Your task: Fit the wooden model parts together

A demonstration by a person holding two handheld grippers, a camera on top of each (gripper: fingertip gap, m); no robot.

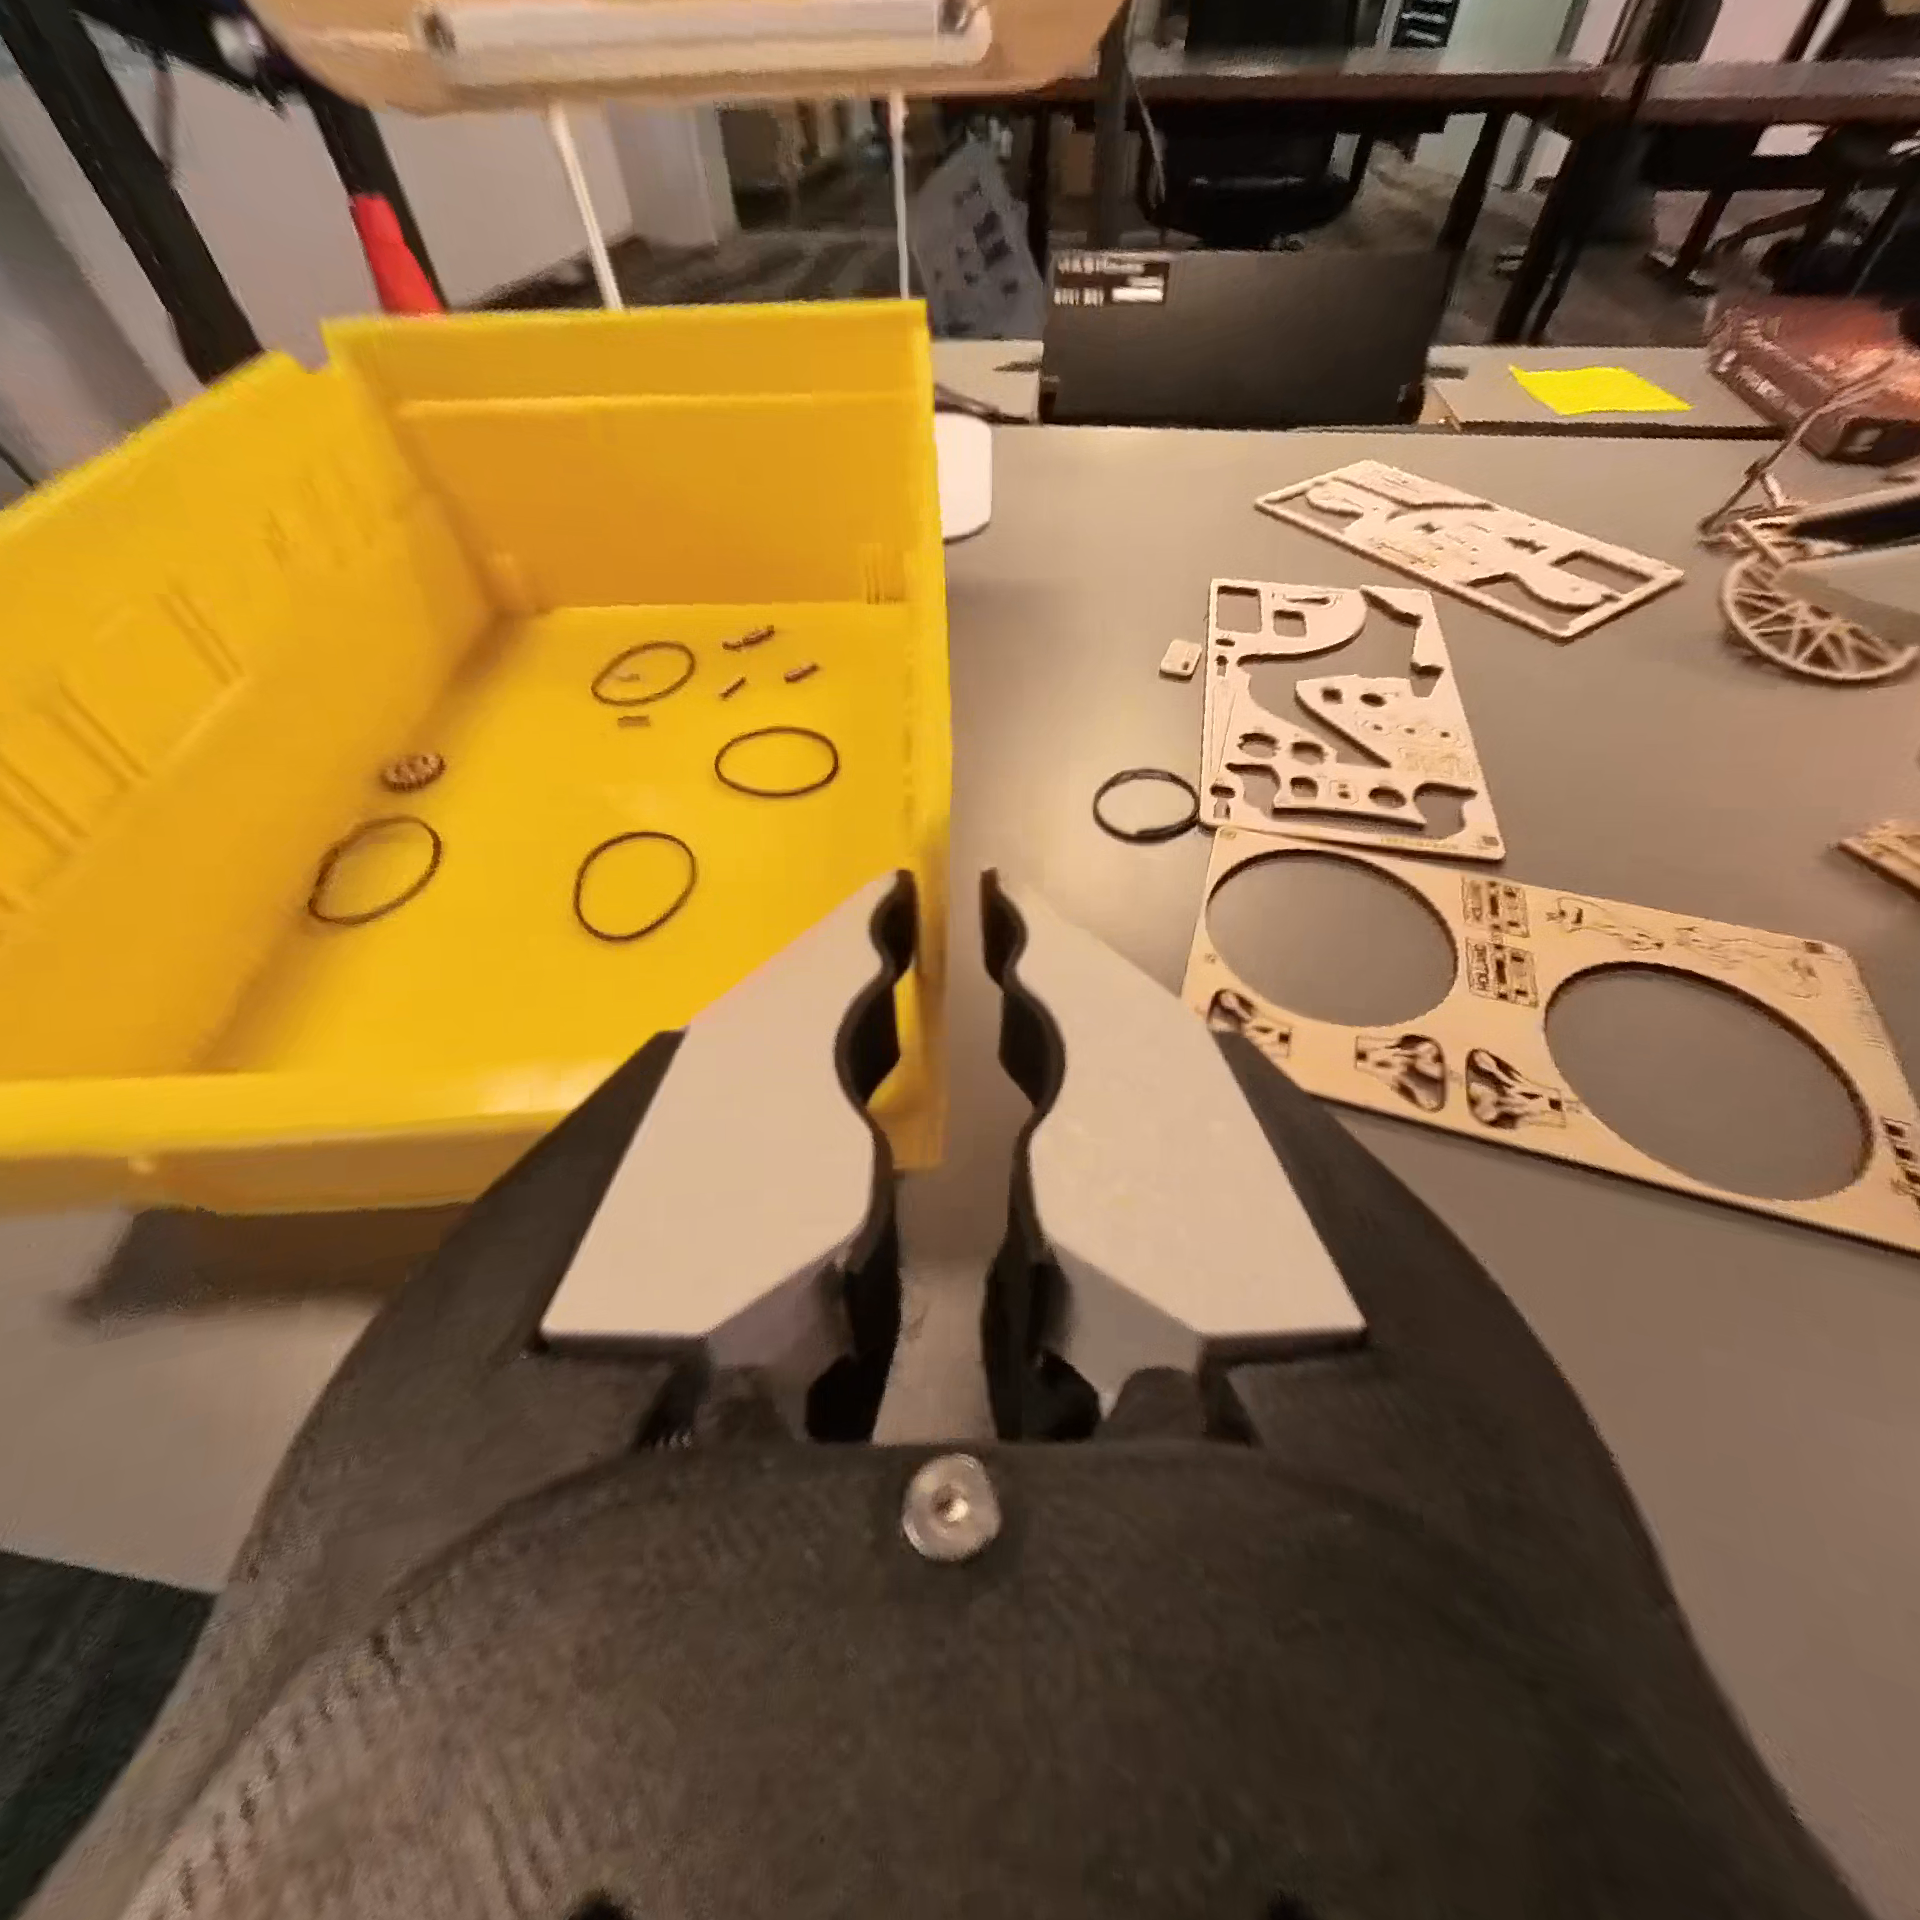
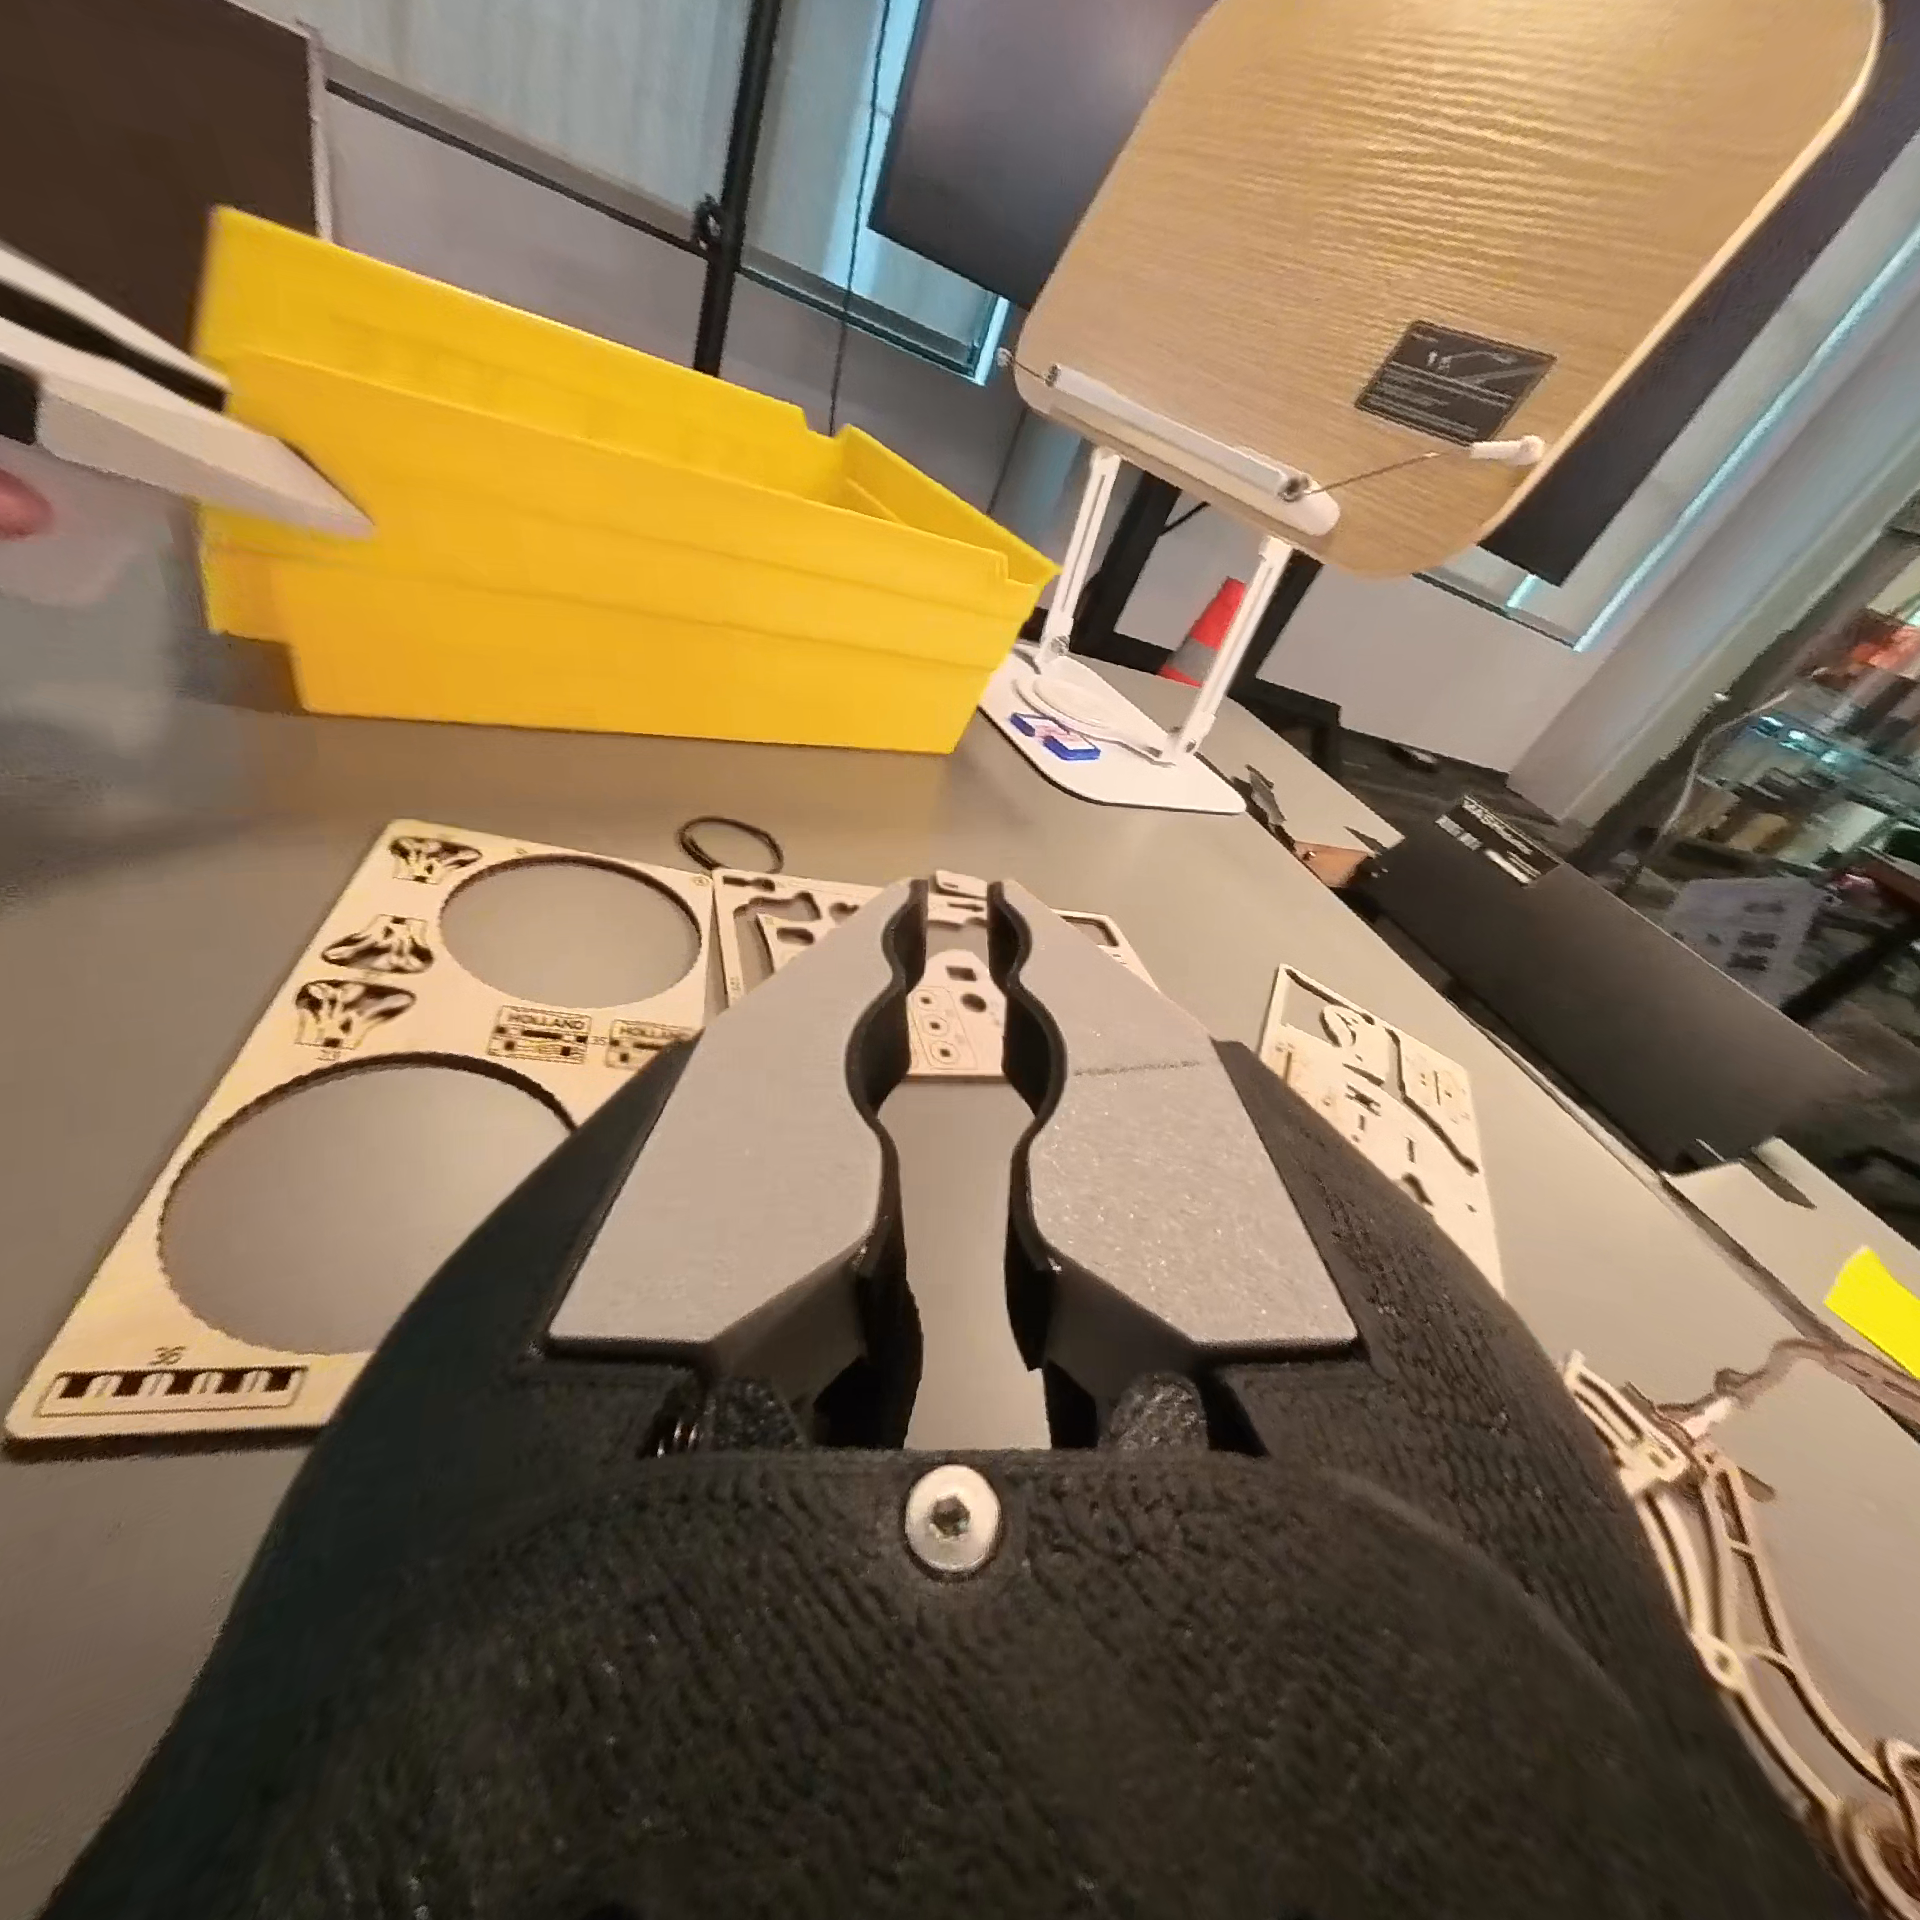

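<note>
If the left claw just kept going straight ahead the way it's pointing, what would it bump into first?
Most likely the yellow bin. The left gripper, empty with jaws slightly apart, points at the bin's right side wall, close to its near corner. Depth is hard to judge; slightly further right, it would slide past onto the grey table.

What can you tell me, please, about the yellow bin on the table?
The yellow bin is an open-topped plastic tray with ribbed walls and a lower front lip, resting on the grey table left of the wooden sheets. On its floor lie four thin black rings, a small wooden gear and a few tiny wooden bits. The left gripper hovers by its right wall, jaws slightly apart and empty.
</note>
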